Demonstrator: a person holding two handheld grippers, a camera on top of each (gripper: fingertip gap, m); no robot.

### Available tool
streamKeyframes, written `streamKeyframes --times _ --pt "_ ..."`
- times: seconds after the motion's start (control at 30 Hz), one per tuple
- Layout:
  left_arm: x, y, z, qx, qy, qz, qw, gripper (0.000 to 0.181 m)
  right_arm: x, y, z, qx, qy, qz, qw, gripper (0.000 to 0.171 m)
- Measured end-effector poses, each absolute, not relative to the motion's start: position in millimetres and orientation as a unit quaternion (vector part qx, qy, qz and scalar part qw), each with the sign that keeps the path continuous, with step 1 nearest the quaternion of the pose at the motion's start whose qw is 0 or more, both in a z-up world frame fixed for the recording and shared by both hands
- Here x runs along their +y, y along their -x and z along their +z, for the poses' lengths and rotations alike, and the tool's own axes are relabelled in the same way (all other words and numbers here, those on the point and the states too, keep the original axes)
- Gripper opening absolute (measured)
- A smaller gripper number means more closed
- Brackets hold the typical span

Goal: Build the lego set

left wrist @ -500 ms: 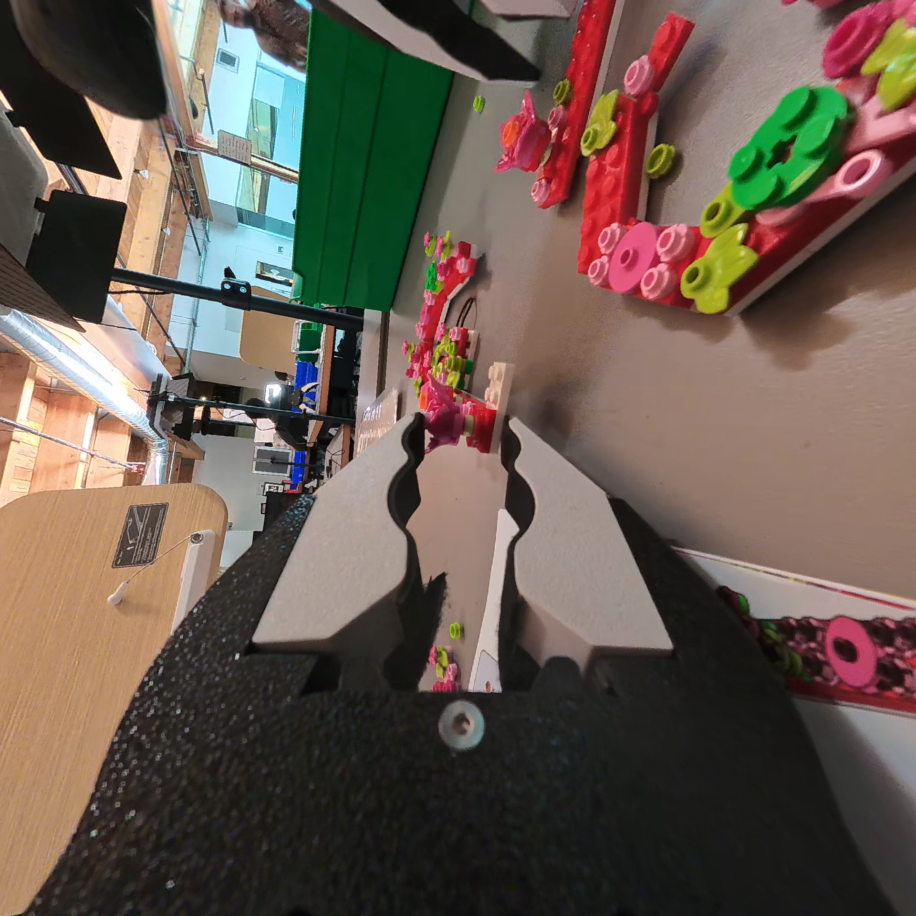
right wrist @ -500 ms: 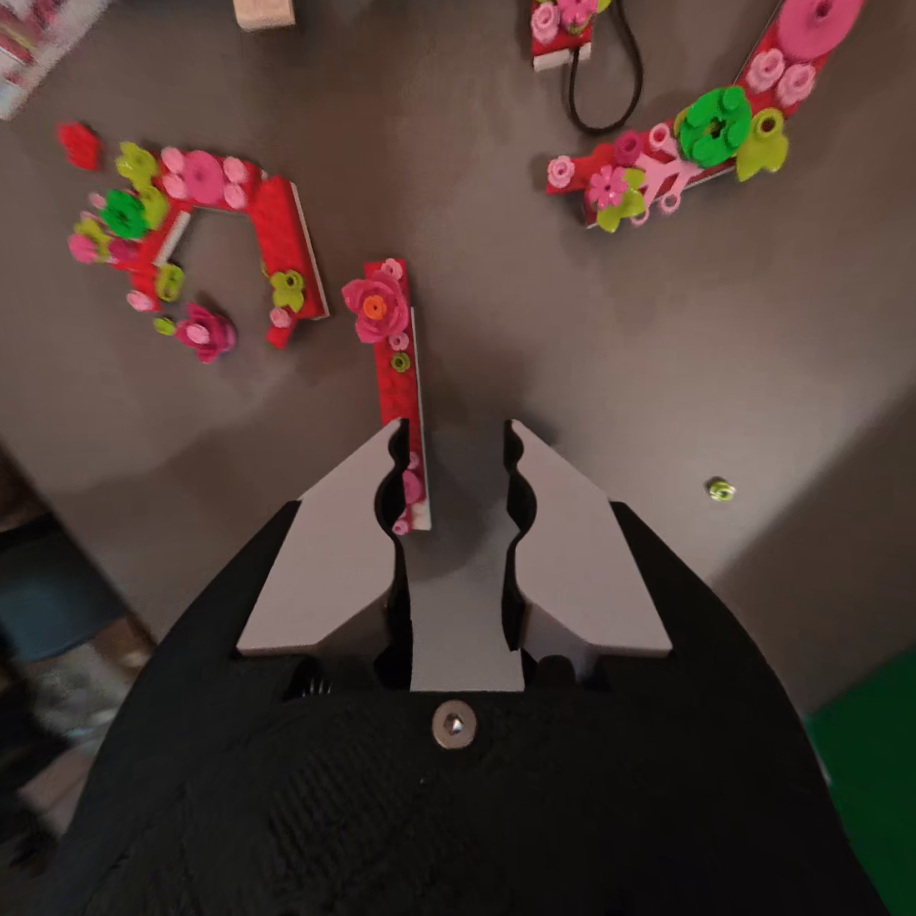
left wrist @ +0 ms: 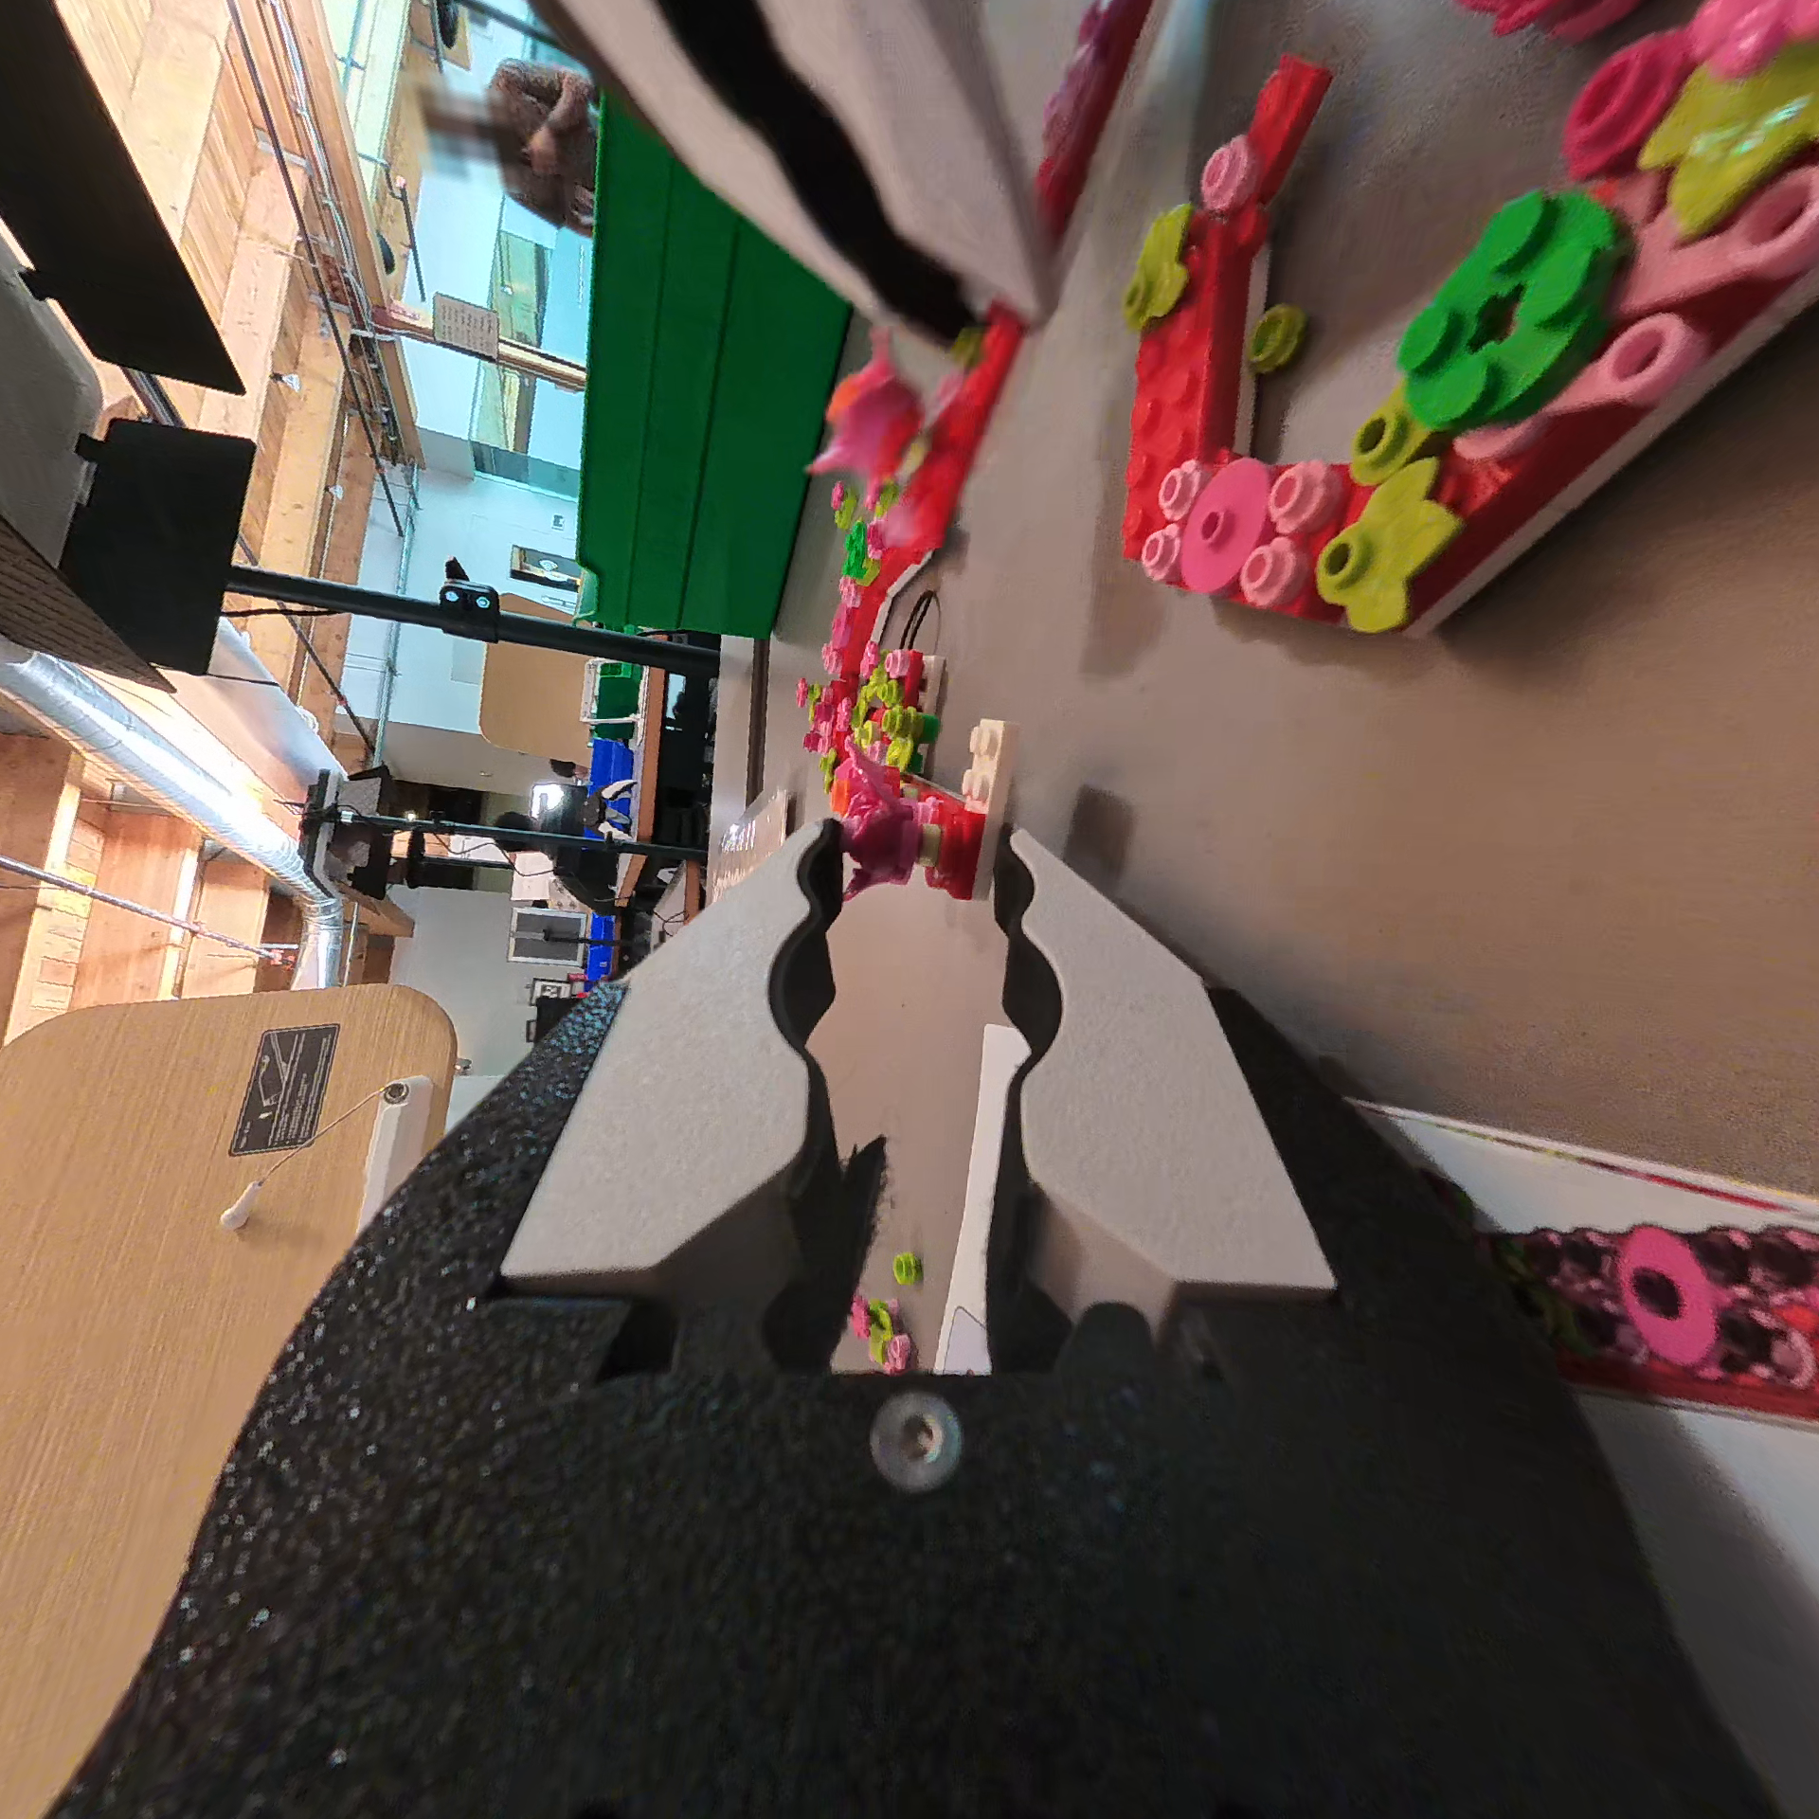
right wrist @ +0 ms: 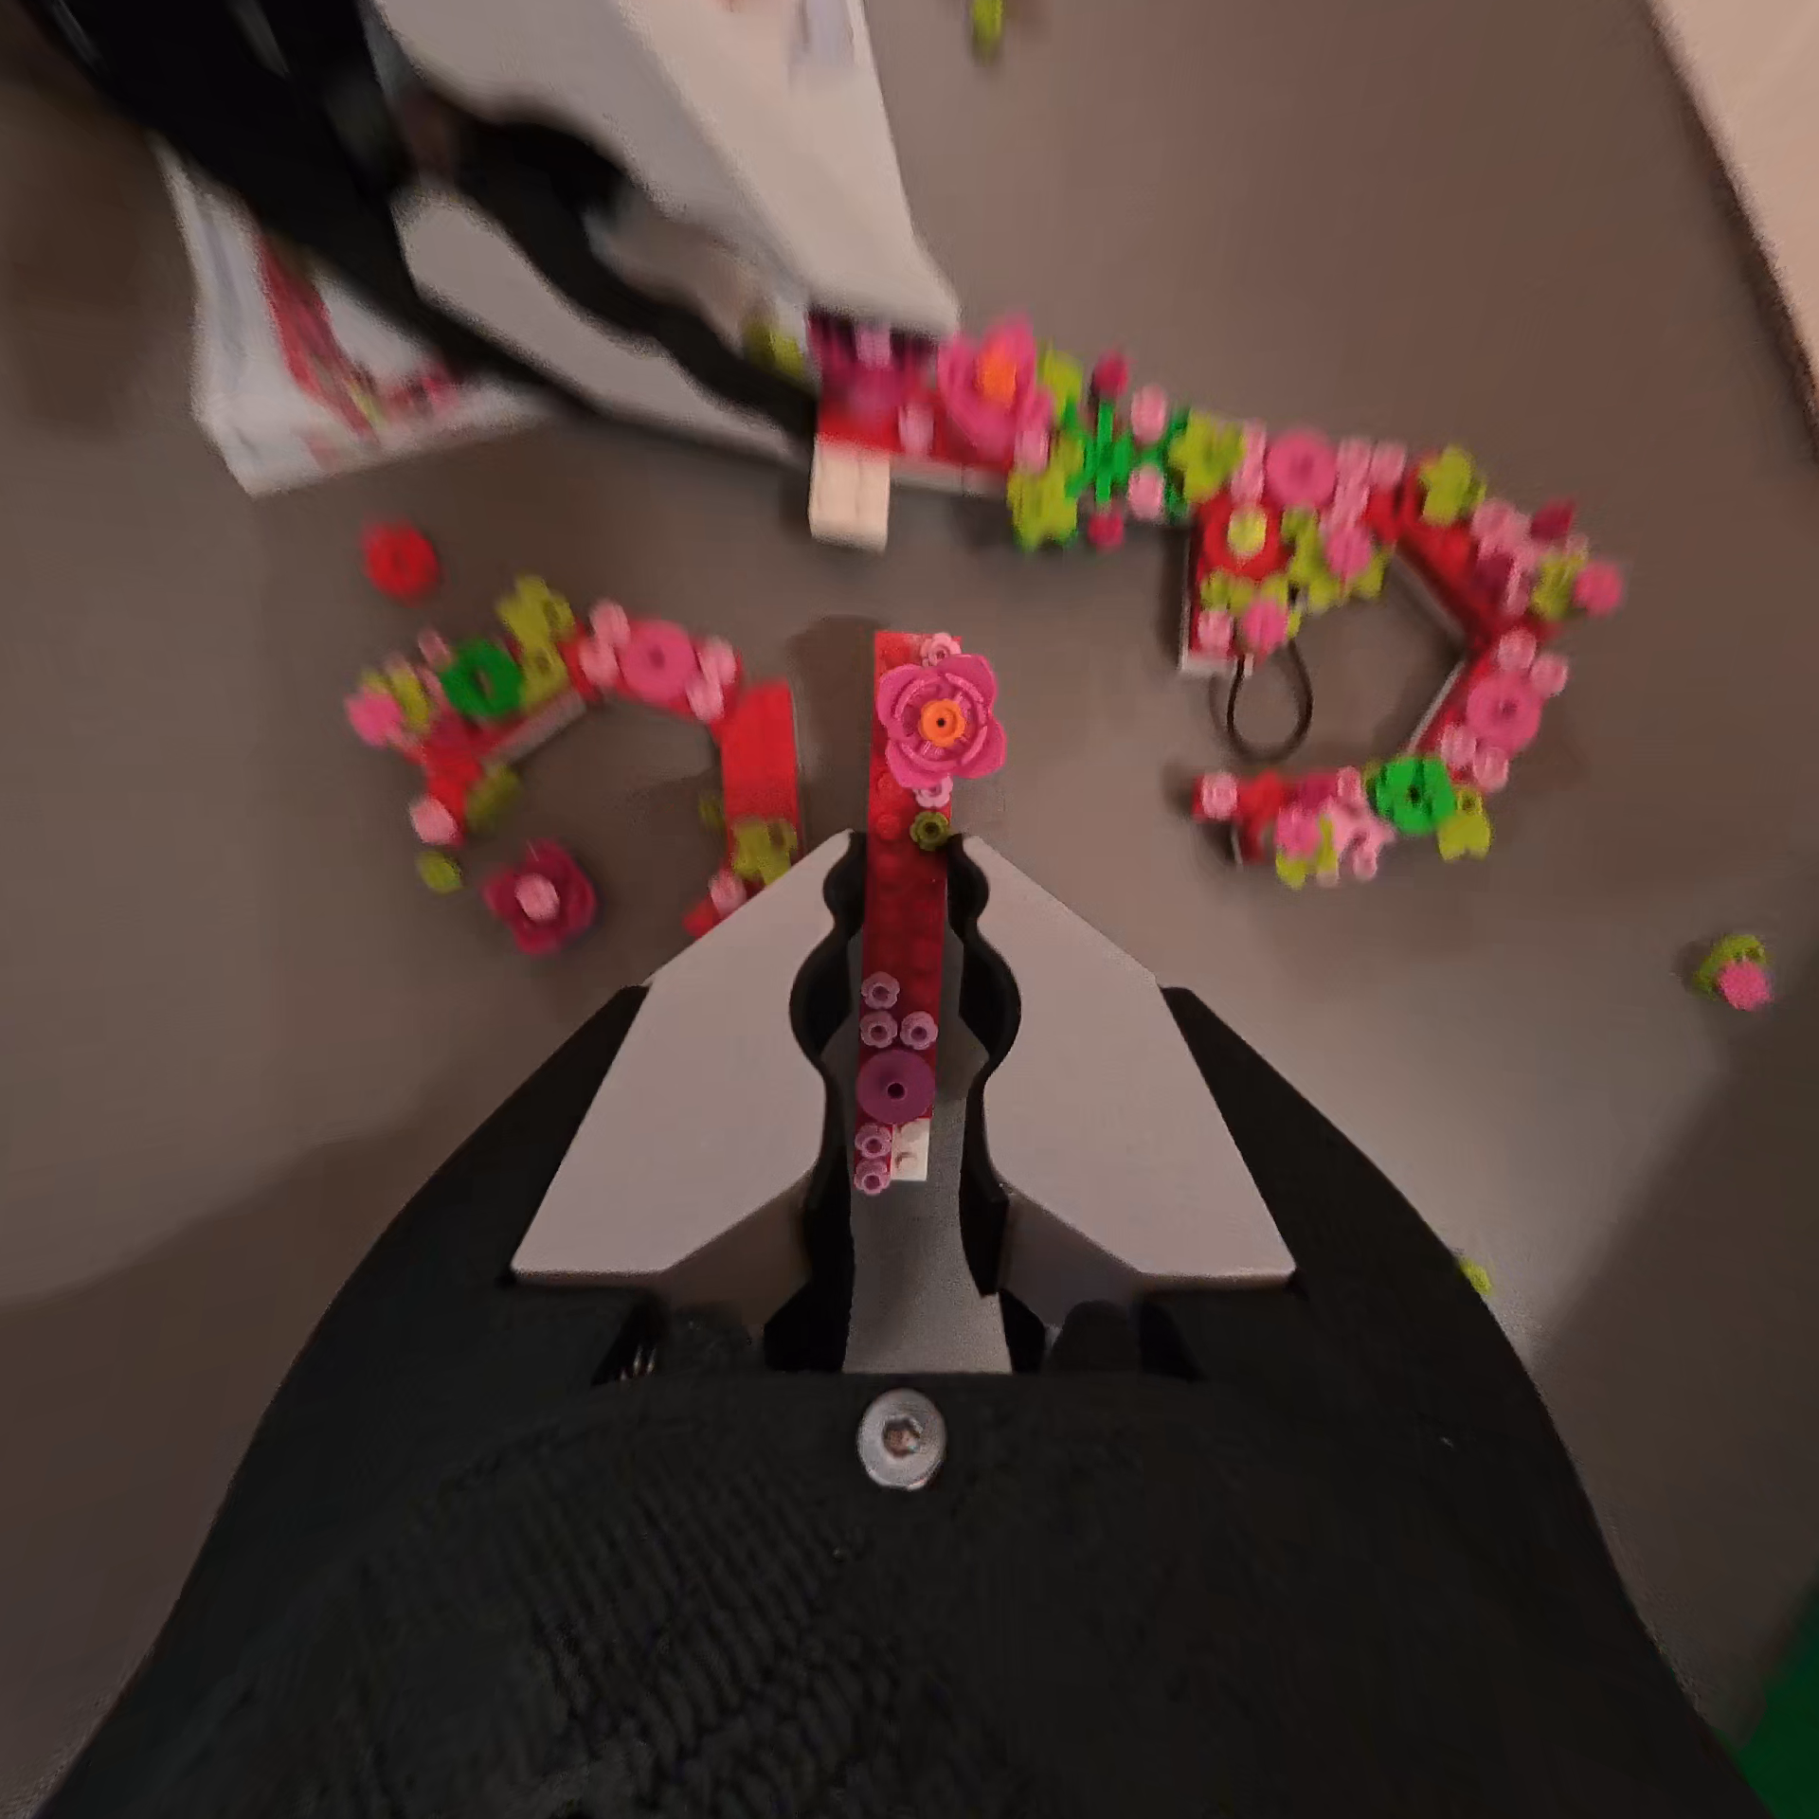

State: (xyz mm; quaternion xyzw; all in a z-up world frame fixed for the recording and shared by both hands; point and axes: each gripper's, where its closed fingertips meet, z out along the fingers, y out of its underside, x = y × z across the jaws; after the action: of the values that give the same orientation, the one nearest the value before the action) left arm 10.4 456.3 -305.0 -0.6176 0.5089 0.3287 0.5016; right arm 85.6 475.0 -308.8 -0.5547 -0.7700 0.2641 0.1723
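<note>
My right gripper is shut on a red Lego strip with a big pink flower at its far end. The strip is held off the grey table. My left gripper is shut on the end of a long red flowered segment with a white plate under it; that segment curves away to the right in the right wrist view. The left gripper appears blurred at the top there. The right gripper and its strip appear blurred in the left wrist view.
A U-shaped red segment with green and pink flowers lies on the table's left. A black elastic loop, a booklet, a red round piece, a dark pink flower and small loose pieces lie around. The grippers' ends are close to 9 cm from one another. Both grippers' tips are roughly 12 cm from the red round piece.
My right gripper was open beside the red strip lying on the table; it has shut on the strip and carried it up toward the left gripper. The left gripper kept its hold.
</note>
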Motion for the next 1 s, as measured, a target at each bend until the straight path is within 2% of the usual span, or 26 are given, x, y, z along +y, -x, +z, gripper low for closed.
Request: streamKeyframes --times 0.1,0.33,1.0 --pt "456.0 -10.2 -305.5 0.511 0.616 0.331 0.500 0.029 462.8 -64.7 -302.0 -0.768 0.539 0.298 0.175 0.014" --pt "455.8 -11.0 -307.0 0.517 0.612 0.338 0.495 0.029 452.7 -50.5 -318.2 -0.799 0.515 0.266 0.161 0.014" --pt "458.7 -9.0 -310.6 0.520 0.613 0.374 0.464 0.028 454.6 -49.9 -320.8 -0.789 0.563 0.192 0.149 0.014"
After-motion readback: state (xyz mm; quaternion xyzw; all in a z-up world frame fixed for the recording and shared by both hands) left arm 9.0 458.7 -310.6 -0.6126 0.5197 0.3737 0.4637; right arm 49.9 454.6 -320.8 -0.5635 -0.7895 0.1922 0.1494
